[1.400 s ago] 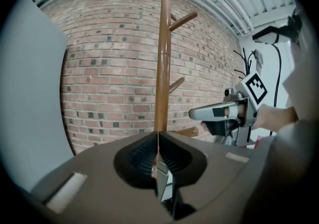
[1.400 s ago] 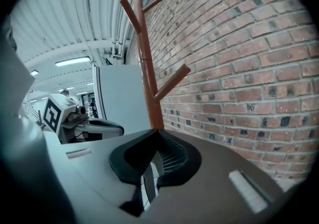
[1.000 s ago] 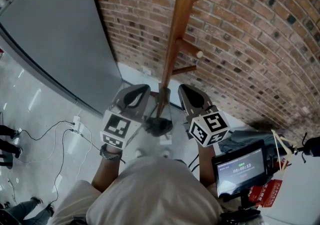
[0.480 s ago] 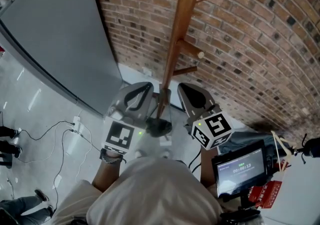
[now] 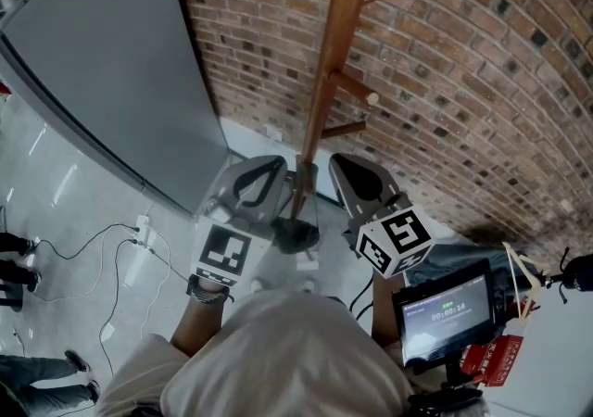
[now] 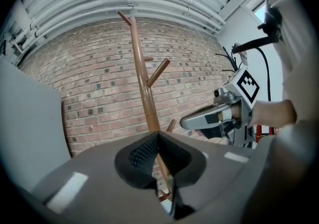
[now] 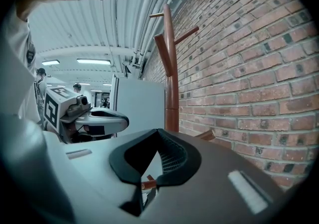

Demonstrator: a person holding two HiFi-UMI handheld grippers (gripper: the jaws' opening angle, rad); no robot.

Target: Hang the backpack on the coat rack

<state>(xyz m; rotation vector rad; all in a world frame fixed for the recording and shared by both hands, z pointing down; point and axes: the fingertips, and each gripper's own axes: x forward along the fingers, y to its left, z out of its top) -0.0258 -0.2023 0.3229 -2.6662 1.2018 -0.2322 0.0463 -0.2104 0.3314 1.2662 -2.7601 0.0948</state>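
My left gripper (image 5: 252, 179) and right gripper (image 5: 357, 180) are both clenched on nothing, flanking the coat rack (image 5: 326, 95) ahead; no backpack shows, so hanging waits.

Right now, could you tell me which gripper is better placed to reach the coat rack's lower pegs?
Right, I think: the lower pegs jut from the pole toward the right gripper's side, while the left gripper sits across the pole. Both are shut and empty.
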